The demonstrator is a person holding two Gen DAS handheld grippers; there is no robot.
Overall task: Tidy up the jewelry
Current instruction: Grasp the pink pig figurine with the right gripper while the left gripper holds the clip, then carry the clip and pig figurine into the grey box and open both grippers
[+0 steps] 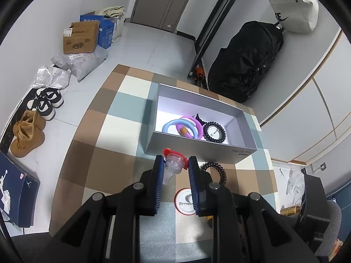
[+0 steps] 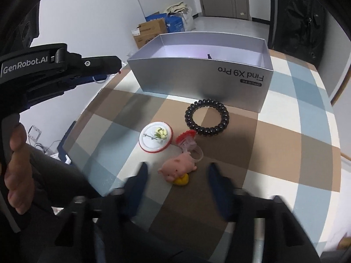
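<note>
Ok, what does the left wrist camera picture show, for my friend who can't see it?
The left hand-held gripper pinches a clear plastic ring with a red heart top over a checked tablecloth. Beyond it, an open silver cardboard box holds blue and purple plastic bangles and a black spiral hair tie.

A home entryway: shoes [image 1: 33, 118], backpack [image 1: 245, 61], parcels [image 1: 81, 37].
</note>
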